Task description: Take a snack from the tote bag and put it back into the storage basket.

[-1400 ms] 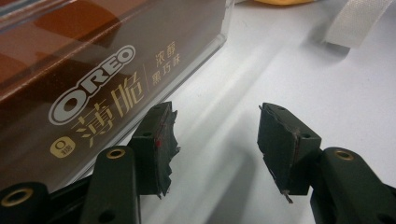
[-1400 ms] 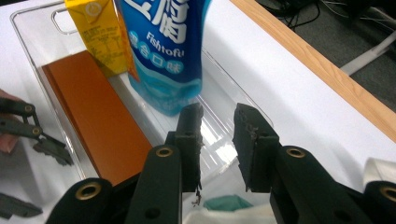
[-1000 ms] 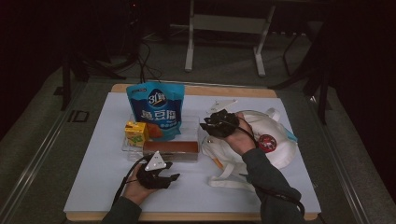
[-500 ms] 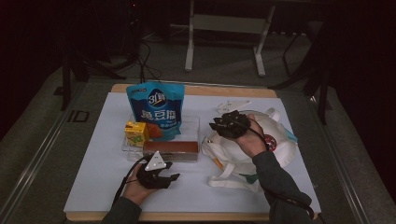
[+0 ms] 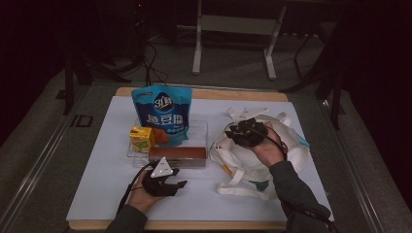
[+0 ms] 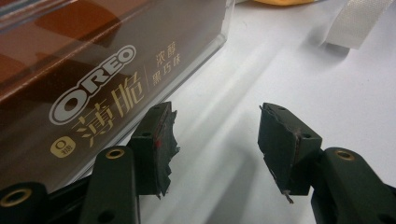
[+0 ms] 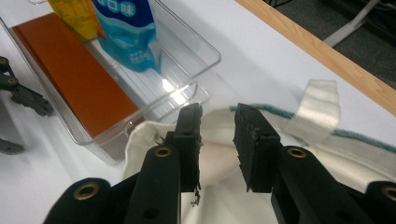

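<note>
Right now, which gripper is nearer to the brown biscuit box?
Left. The left gripper sits on the table just in front of the biscuit box; the right gripper hovers over the cloth bag, beside the tray.

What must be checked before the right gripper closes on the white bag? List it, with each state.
1. Right gripper jaws apart: ok.
2. White bag edge lined up in the gap: cannot tell, cloth shows behind it.
3. Left gripper open and empty: ok.
4. Oreo box lying in the clear bin: ok.
5. Bag mouth open: cannot tell.
</note>
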`<state>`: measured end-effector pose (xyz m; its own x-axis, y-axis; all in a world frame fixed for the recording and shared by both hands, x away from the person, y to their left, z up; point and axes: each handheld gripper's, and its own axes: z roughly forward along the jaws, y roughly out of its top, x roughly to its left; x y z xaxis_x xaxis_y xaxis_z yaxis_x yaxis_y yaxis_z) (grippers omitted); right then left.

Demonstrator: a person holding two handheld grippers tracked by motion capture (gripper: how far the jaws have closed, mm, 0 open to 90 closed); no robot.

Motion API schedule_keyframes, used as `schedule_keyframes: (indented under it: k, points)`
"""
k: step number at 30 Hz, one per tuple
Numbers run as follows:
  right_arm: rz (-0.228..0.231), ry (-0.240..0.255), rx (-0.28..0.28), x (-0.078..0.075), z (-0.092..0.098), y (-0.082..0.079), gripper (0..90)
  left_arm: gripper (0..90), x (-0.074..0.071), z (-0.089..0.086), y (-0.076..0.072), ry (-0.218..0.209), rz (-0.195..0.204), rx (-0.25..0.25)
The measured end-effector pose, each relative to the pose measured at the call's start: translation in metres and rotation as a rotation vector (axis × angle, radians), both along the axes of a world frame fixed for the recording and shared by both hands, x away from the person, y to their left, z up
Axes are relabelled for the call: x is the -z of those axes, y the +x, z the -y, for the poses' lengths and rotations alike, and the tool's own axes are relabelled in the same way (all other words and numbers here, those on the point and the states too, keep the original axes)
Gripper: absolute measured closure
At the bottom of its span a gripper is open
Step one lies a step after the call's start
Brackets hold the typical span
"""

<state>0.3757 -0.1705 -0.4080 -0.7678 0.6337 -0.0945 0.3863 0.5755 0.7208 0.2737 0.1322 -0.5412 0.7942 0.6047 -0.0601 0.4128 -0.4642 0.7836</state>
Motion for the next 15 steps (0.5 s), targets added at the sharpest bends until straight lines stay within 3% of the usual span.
schedule_keyframes:
  k: [15]
  points:
    - [-0.004,-0.007,0.023,0.002,0.017,-0.001,70.5,45.6,0.000,0.000,0.000,-0.002,-0.002,0.003]
